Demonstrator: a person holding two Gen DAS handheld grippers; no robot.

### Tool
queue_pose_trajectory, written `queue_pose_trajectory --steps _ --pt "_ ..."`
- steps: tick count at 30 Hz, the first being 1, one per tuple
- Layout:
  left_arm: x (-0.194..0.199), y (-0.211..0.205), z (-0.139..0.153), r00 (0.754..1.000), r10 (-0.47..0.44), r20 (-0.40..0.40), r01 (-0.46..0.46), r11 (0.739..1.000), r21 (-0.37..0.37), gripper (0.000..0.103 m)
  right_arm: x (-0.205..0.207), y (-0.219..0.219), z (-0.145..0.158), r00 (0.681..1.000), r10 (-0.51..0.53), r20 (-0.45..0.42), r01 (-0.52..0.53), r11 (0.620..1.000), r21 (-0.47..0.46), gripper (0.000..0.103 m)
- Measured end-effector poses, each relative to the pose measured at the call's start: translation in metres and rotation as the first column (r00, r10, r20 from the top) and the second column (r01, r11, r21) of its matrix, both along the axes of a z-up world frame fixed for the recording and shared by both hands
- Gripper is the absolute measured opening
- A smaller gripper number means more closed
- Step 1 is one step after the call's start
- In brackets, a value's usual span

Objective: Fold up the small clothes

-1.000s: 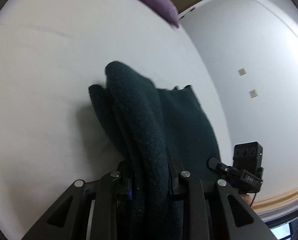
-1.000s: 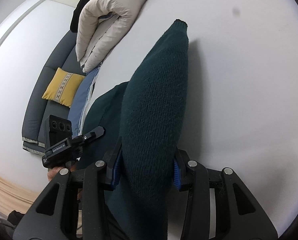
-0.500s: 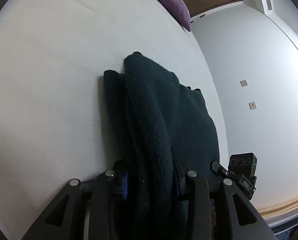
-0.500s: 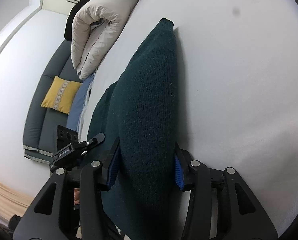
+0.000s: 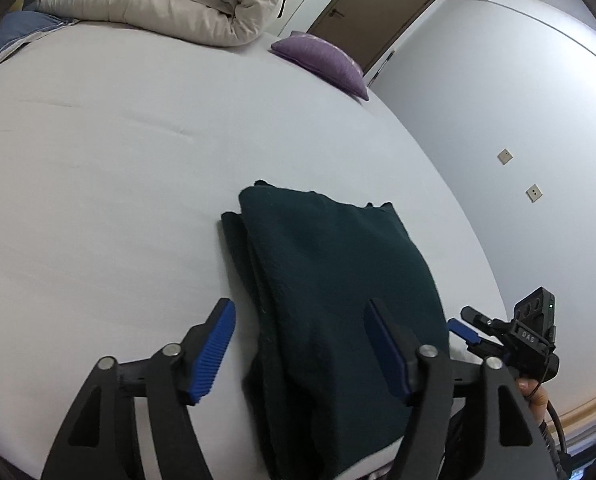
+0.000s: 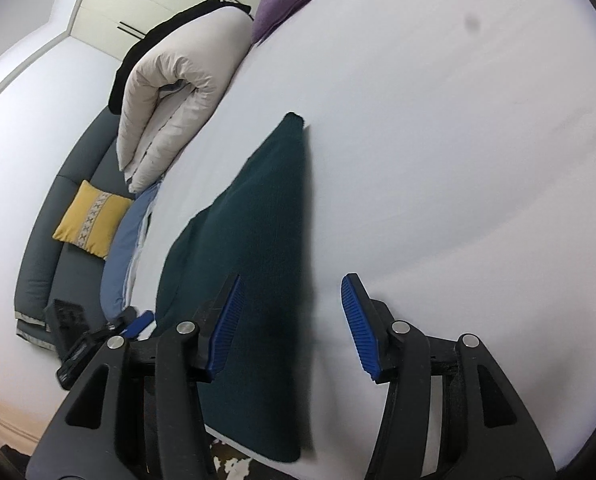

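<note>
Dark green knit garment lying folded on the white bed, both tongs open over its near end.

In the left wrist view, the folded cream duvet (image 5: 170, 4) sits at the far left of the bed (image 5: 98, 168), with a purple pillow (image 5: 322, 60) further right by the brown door (image 5: 374, 8). The left tongs (image 5: 298, 344) have just been opening; their blue pads stand wide and clear of the knit garment (image 5: 338, 300), which lies flat between them, its near edge at the bed's edge. At the right the right tongs (image 5: 464, 330) appear, held by a hand (image 5: 534, 394). In the right wrist view, a grey sofa with a yellow cushion (image 6: 90, 220) lies at left. The right tongs have also just been opening, and their pads are apart: the left pad is over the garment's right part, the other over bare sheet.
</note>
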State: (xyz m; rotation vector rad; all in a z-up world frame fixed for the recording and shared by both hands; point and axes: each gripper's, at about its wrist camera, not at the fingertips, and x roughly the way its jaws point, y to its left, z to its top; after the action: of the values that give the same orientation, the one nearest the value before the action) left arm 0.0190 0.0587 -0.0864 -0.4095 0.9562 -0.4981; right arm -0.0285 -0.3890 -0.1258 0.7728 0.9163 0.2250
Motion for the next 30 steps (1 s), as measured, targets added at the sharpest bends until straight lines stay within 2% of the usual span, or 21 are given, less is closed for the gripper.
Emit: queue_pose_trajectory --steps 3,5,7,8,10,11,12,13,15,18,20,22,23,25,28,30 --pt "-0.007 0.006 -0.001 1.0 0.021 -0.012 -0.021 0.999 -0.039 0.071 -0.013 0.006 0.0 1.0 0.001 0.001 -0.001 1.0 -0.018 0.05" --pt "-0.013 0.002 0.004 1.0 0.031 0.002 -0.031 0.999 -0.037 0.072 -0.021 0.011 0.006 1.0 0.002 0.011 -0.001 0.998 -0.067 0.05" --pt "-0.024 -0.008 0.017 0.998 0.035 0.058 -0.037 0.999 0.02 0.073 -0.027 0.018 0.019 0.999 0.0 0.04 0.006 0.99 -0.139 0.05" --pt "-0.033 -0.011 0.027 0.992 0.042 0.117 -0.05 0.996 0.071 0.074 -0.031 0.022 0.028 0.998 -0.001 0.063 0.013 0.983 -0.185 0.05" --pt "-0.047 -0.02 0.046 0.975 0.061 0.214 -0.092 0.986 0.139 0.084 -0.04 0.031 0.05 0.994 -0.001 0.111 0.032 0.958 -0.285 0.05" --pt "-0.056 -0.023 0.056 0.957 0.077 0.28 -0.129 0.976 0.174 0.094 -0.045 0.038 0.065 0.989 0.003 0.147 0.049 0.935 -0.351 0.05" --pt "-0.068 -0.027 0.068 0.927 0.096 0.363 -0.182 0.961 0.21 0.103 -0.049 0.044 0.076 0.984 0.008 0.178 0.064 0.915 -0.399 0.051" --pt "-0.077 -0.032 0.079 0.895 0.108 0.433 -0.228 0.945 0.235 0.103 -0.055 0.052 0.09 0.975 0.017 0.22 0.087 0.886 -0.455 0.054" --pt "-0.093 -0.042 0.098 0.827 0.101 0.553 -0.297 0.914 0.277 0.103 -0.067 0.064 0.113 0.956 0.02 0.294 0.145 0.836 -0.529 0.077" --pt "-0.111 -0.057 0.119 0.751 0.073 0.656 -0.373 0.867 0.33 0.103 -0.087 0.079 0.143 0.911 0.031 0.412 0.237 0.776 -0.584 0.097" --pt "-0.119 -0.064 0.133 0.702 0.073 0.708 -0.432 0.834 0.343 0.103 -0.099 0.085 0.16 0.885 0.035 0.465 0.286 0.747 -0.6 0.102" --pt "-0.129 -0.066 0.146 0.648 0.087 0.757 -0.494 0.804 0.331 0.103 -0.114 0.091 0.176 0.854 0.029 0.52 0.345 0.716 -0.607 0.103" --pt "-0.133 -0.065 0.152 0.638 0.095 0.764 -0.512 0.794 0.328 0.103 -0.121 0.093 0.184 0.838 0.027 0.546 0.375 0.699 -0.609 0.103" --pt "-0.136 -0.064 0.164 0.633 0.115 0.766 -0.525 0.79 0.316 0.103 -0.131 0.097 0.2 0.818 0.028 0.575 0.407 0.677 -0.613 0.103" --pt "-0.136 -0.06 0.174 0.631 0.141 0.763 -0.537 0.788 0.299 0.103 -0.147 0.097 0.217 0.808 0.03 0.588 0.409 0.69 -0.597 0.103" --pt "-0.135 -0.055 0.178 0.651 0.141 0.746 -0.511 0.808 0.294 0.103 -0.154 0.096 0.226 0.807 0.019 0.59 0.407 0.706 -0.58 0.103"
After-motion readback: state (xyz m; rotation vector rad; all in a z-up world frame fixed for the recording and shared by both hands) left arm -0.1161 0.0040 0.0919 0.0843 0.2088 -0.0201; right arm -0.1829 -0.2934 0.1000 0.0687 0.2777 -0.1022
